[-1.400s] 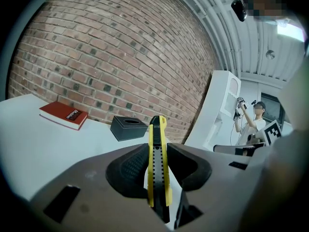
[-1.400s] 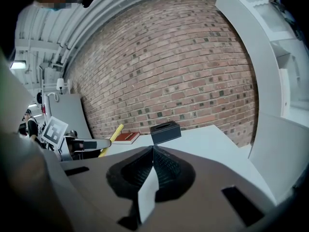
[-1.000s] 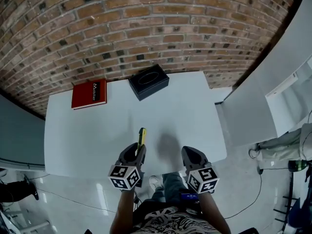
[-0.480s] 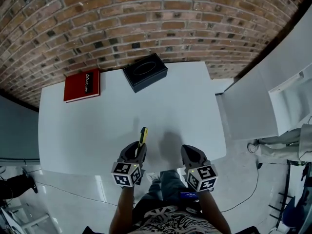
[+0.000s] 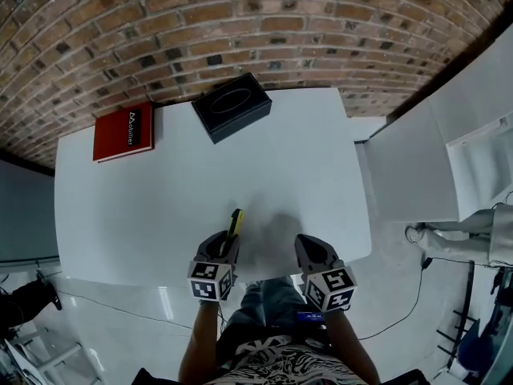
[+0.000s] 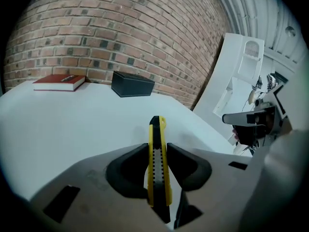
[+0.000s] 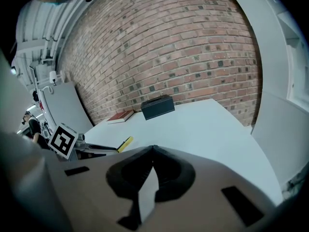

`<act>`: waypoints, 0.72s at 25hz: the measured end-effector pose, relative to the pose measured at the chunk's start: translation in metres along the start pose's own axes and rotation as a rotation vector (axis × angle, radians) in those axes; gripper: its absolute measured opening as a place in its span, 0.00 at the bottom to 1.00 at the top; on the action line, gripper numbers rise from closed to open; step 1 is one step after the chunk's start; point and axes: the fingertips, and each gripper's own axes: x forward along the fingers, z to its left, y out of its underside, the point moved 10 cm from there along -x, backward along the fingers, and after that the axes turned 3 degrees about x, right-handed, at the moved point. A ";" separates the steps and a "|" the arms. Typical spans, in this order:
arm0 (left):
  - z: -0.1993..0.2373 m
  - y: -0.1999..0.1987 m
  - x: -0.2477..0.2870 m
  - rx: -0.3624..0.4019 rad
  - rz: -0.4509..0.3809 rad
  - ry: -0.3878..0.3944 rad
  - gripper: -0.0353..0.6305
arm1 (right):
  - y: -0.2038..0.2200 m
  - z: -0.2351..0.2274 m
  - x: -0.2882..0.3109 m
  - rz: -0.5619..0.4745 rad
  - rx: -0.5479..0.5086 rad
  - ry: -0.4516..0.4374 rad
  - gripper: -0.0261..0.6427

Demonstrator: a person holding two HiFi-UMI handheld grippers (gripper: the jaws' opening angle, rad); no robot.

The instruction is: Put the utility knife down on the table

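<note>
Left gripper (image 6: 157,148) fingers pinch utility knife (image 6: 155,128) on edge, over near desk (image 5: 144,207) margin. Right gripper (image 7: 152,150) fingers pressed together, empty. Risk: if released here, knife likely topples or slides off the near edge.

The utility knife (image 6: 156,163) has a smooth yellow plastic body with a black ribbed strip (dull rather than shiny). The table (image 5: 304,159) is smooth, matt white. The brick wall (image 5: 240,22) looks rough, the floor (image 5: 120,303) glossy, and the box (image 5: 231,107) matt black.
</note>
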 end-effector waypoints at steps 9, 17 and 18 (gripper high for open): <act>0.002 0.008 0.021 0.049 0.108 -0.031 0.24 | 0.005 -0.008 0.016 0.050 0.011 -0.025 0.04; -0.005 0.009 0.030 0.121 0.167 -0.043 0.24 | 0.006 -0.017 0.017 0.063 0.026 -0.018 0.04; -0.006 0.010 0.031 0.130 0.172 -0.044 0.24 | 0.005 -0.017 0.017 0.062 0.026 -0.016 0.04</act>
